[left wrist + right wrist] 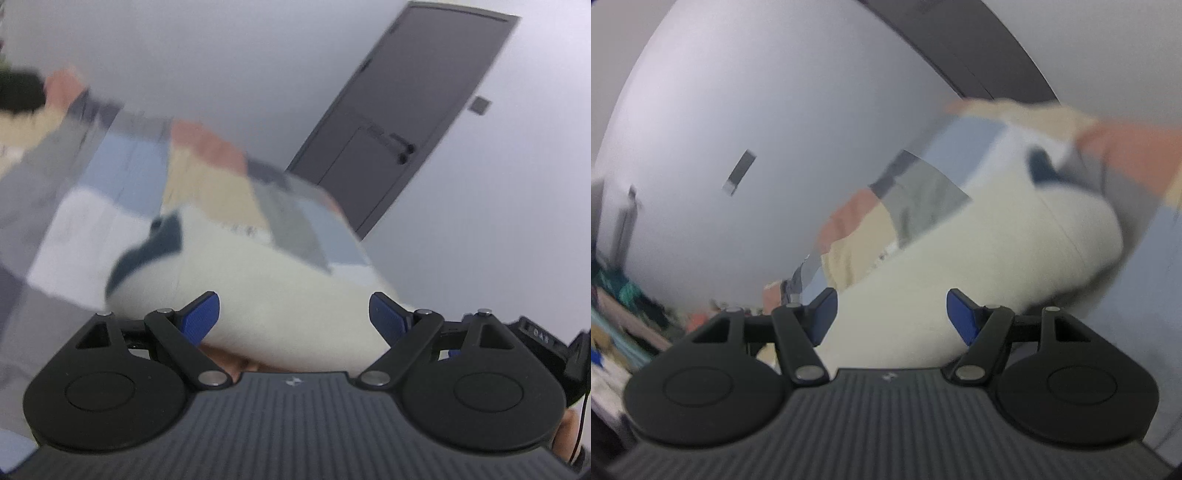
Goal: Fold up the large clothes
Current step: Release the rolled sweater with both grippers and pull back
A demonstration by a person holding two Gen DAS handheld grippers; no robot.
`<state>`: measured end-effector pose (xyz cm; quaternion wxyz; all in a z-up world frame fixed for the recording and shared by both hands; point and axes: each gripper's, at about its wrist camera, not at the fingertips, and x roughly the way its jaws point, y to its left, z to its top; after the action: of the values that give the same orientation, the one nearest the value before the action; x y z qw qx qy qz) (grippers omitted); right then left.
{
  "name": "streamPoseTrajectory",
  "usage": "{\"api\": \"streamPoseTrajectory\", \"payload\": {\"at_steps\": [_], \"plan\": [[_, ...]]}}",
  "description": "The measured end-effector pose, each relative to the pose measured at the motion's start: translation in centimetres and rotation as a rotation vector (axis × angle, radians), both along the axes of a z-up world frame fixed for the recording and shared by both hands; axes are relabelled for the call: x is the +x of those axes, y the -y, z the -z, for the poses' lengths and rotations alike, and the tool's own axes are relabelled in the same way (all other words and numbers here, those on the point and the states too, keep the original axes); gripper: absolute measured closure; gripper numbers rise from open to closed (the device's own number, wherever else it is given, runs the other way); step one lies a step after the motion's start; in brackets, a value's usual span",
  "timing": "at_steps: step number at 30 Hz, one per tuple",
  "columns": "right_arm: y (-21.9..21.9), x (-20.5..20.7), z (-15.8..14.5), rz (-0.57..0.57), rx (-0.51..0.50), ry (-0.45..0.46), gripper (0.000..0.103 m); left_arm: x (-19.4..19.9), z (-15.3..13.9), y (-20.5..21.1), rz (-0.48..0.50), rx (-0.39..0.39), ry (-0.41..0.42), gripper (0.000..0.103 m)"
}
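Note:
A cream-white garment with a dark teal trim lies bunched on a patchwork bed cover. Both views are blurred by motion. My left gripper hangs above the near end of the garment, its blue pads wide apart and holding nothing. In the right wrist view the same garment stretches away toward its teal trim. My right gripper is also open over it, and no cloth is caught between its blue pads.
The patchwork cover has blue, grey, beige and salmon squares. Behind the bed are a pale wall and a dark grey door with a wall switch beside it. A heap of mixed clothes lies at the left of the right wrist view.

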<state>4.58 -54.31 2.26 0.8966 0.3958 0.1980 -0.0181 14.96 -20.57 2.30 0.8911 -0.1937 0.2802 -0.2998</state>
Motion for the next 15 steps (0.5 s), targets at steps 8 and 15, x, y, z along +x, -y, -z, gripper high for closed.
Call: {"api": "streamPoseTrajectory", "payload": {"at_steps": [8,15], "plan": [[-4.3,-5.5,-7.8,-0.062,-0.213,0.115,0.034,-8.7,-8.8,-2.2,0.027,0.111,0.156,0.011],[-8.7,-9.3,-10.5,-0.065,-0.374,0.16,0.034,-15.4,-12.6,-3.3,0.028,0.222,0.248,0.007]]}}
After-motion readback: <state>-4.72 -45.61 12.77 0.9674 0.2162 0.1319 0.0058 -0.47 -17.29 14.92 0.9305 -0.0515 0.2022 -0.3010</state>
